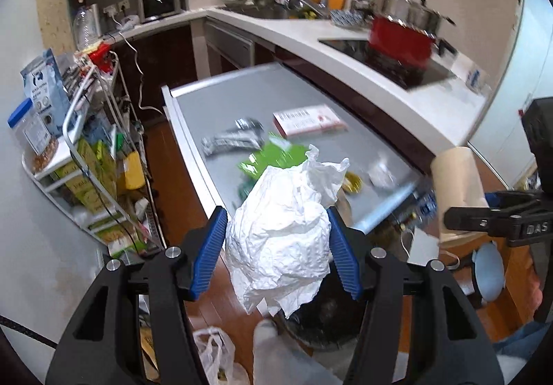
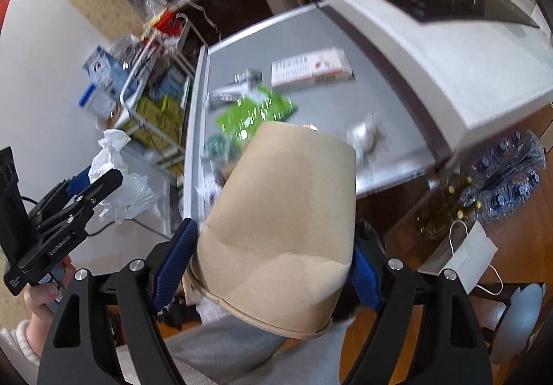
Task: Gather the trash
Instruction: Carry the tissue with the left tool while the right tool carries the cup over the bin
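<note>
My left gripper [image 1: 276, 246] is shut on a crumpled white paper wad [image 1: 280, 243], its blue pads pressed against both sides. It hangs above a black trash bin [image 1: 321, 322] on the wooden floor. My right gripper [image 2: 273, 260] is shut on a dented brown paper cup [image 2: 283, 222], held mouth toward the camera. The cup [image 1: 456, 191] and right gripper [image 1: 497, 219] show at the right of the left wrist view; the wad [image 2: 117, 177] and left gripper [image 2: 86, 188] show at the left of the right wrist view. More trash lies on the grey table [image 1: 311, 101]: a green wrapper [image 1: 273, 157], a silver wrapper [image 1: 231, 139], a white-and-red box [image 1: 307, 120].
A white counter [image 1: 380, 74] with a cooktop and red pot [image 1: 401, 39] runs behind the table. A wire cart [image 1: 86, 160] packed with goods stands at the left. A plastic bag [image 1: 214, 357] lies on the floor, bottled water [image 2: 504, 184] and a white bag [image 2: 463, 253] at the right.
</note>
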